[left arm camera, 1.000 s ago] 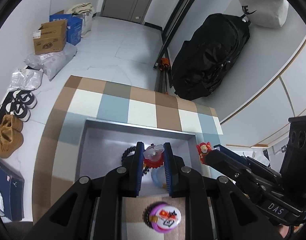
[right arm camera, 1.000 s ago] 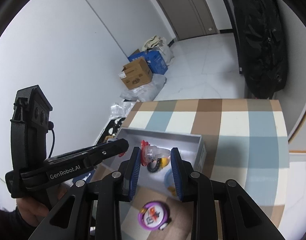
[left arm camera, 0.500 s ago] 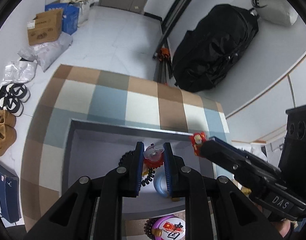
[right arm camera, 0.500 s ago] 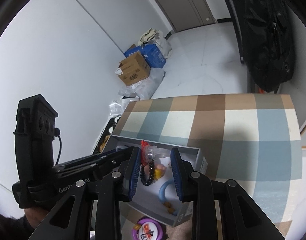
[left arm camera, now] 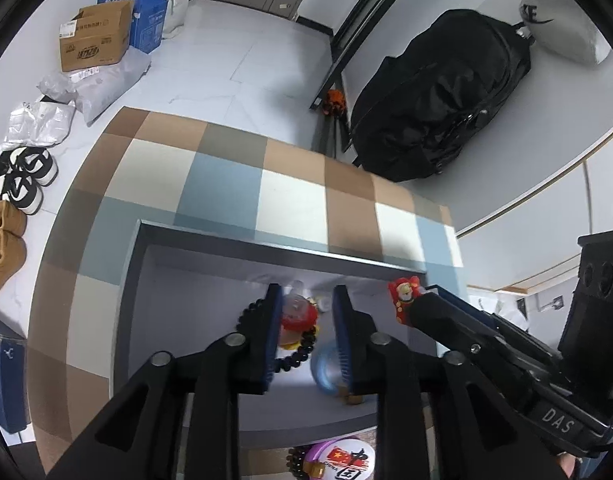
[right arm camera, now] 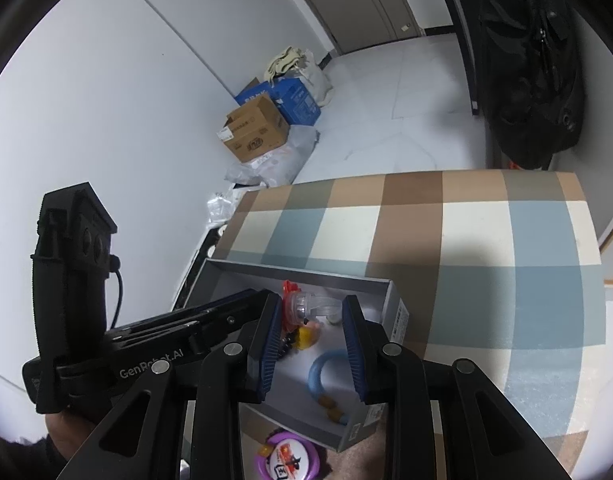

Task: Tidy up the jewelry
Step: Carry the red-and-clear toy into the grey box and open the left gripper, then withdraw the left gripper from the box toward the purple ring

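A grey open box (left arm camera: 266,246) (right arm camera: 298,276) sits on the checked tablecloth. Inside lie a black bead bracelet (left arm camera: 302,354), a blue bangle (right arm camera: 320,374) (left arm camera: 324,372) and a yellow piece (right arm camera: 304,336). My left gripper (left arm camera: 306,300) hovers open over the box, above a red-and-clear ornament (left arm camera: 296,312). My right gripper (right arm camera: 312,306) is shut on the same red-and-clear ornament (right arm camera: 306,302), which looks held above the box. From the left wrist view the right gripper's tip carries red charm pieces (left arm camera: 404,298). A purple-rimmed round badge (left arm camera: 348,458) (right arm camera: 292,460) lies in front of the box.
The tablecloth (left arm camera: 226,184) (right arm camera: 486,240) extends beyond the box. On the floor are a black bag (left arm camera: 438,92), cardboard boxes (left arm camera: 94,36) (right arm camera: 254,130) and shoes (left arm camera: 22,180).
My left gripper's jaws have widened and the red-and-clear ornament has dropped lower between them. Both grippers moved forward over the box; the badge slid toward the lower frame edge.
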A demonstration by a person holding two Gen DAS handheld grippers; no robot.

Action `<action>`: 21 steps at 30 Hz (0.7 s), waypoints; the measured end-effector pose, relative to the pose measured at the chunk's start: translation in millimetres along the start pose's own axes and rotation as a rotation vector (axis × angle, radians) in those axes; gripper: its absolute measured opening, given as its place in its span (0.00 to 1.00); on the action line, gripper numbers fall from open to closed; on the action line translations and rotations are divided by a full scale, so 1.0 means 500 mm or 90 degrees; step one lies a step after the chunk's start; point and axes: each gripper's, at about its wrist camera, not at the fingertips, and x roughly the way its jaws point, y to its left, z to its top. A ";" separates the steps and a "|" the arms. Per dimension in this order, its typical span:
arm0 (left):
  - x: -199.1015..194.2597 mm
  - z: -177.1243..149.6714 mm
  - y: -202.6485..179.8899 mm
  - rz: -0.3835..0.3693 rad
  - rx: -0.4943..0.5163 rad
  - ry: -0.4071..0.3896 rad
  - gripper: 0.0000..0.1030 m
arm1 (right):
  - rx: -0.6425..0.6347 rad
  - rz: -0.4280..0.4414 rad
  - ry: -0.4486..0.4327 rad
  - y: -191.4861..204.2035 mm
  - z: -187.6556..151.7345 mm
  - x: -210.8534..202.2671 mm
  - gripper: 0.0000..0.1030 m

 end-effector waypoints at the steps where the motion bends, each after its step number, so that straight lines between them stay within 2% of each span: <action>1: -0.002 0.000 0.000 0.004 0.000 -0.005 0.44 | -0.001 -0.003 -0.003 0.000 0.000 -0.003 0.30; 3: -0.012 -0.001 0.003 -0.001 -0.007 -0.029 0.62 | -0.002 -0.002 -0.010 0.000 -0.001 -0.008 0.30; 6: -0.026 0.001 0.010 -0.023 -0.025 -0.050 0.69 | -0.001 -0.005 -0.012 -0.003 -0.002 -0.012 0.32; 9: -0.030 0.000 0.008 -0.034 -0.028 -0.054 0.69 | 0.004 -0.005 -0.030 -0.007 -0.005 -0.025 0.56; 12: -0.032 -0.004 0.002 -0.012 -0.014 -0.060 0.69 | 0.006 -0.001 -0.044 -0.007 -0.007 -0.039 0.62; 17: -0.038 -0.012 -0.006 0.014 0.006 -0.068 0.69 | 0.006 -0.011 -0.065 -0.008 -0.011 -0.058 0.82; 21: -0.051 -0.022 -0.017 0.034 0.035 -0.089 0.69 | 0.014 -0.019 -0.073 -0.012 -0.017 -0.066 0.93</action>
